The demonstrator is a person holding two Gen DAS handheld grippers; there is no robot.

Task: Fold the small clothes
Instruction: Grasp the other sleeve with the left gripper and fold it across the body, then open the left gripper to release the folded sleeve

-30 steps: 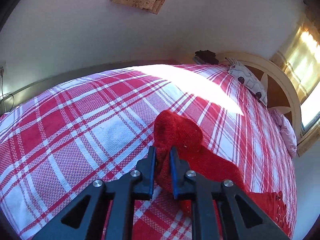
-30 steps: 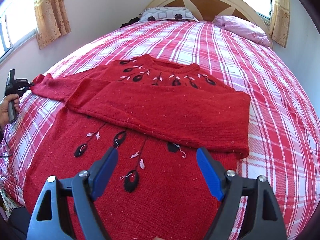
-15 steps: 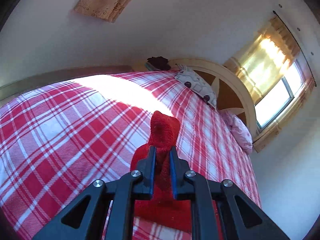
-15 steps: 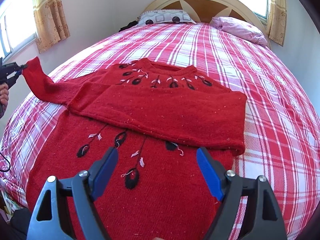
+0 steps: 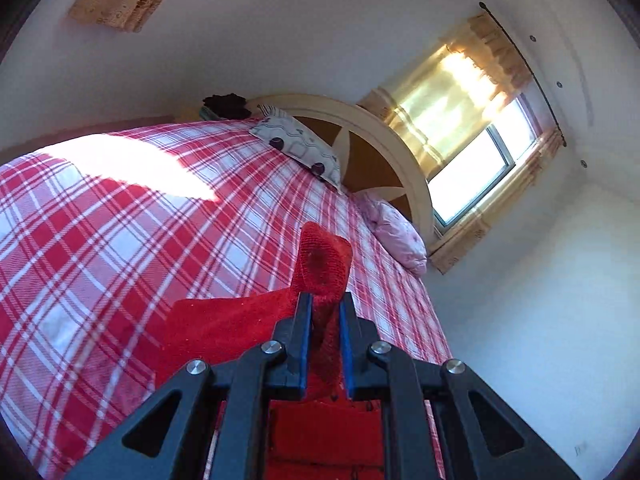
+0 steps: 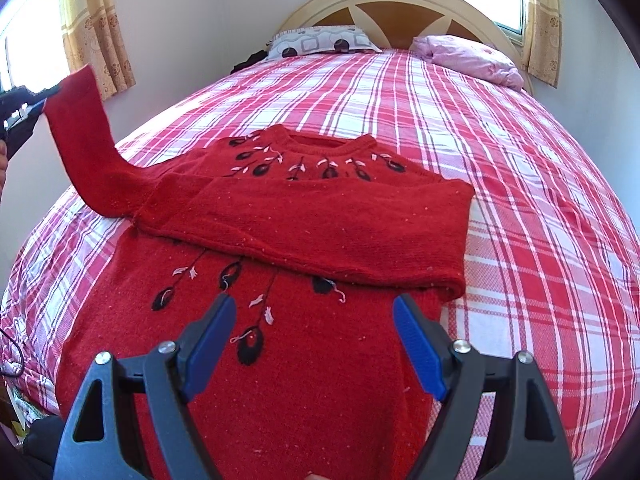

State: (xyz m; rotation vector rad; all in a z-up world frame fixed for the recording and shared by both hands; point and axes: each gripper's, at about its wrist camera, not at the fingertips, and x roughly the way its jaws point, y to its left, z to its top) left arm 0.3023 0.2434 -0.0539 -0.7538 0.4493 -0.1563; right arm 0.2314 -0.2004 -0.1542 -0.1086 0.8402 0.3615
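A red knitted sweater (image 6: pixel 280 344) with black and white leaf embroidery lies face up on the red-and-white plaid bed (image 6: pixel 540 208). One sleeve (image 6: pixel 340 232) is folded flat across its chest. The other sleeve (image 6: pixel 84 144) is raised off the bed at the left, and my left gripper (image 5: pixel 325 300) is shut on its cuff (image 5: pixel 324 260), which pokes out past the fingertips. In the right wrist view that gripper (image 6: pixel 38 98) shows at the left edge. My right gripper (image 6: pixel 314 312) hovers open over the sweater's lower body with nothing between its fingers.
A patterned pillow (image 6: pixel 320 42) and a pink pillow (image 6: pixel 468 58) lie against the curved wooden headboard (image 6: pixel 400 4). Curtained windows (image 5: pixel 468 128) are behind the headboard and on the left wall. A dark item (image 5: pixel 226 104) sits beside the bed head.
My left gripper has lifted the sleeve cuff up off the bed and swung toward the headboard; the sleeve now slants upward. My right gripper has stayed still and open.
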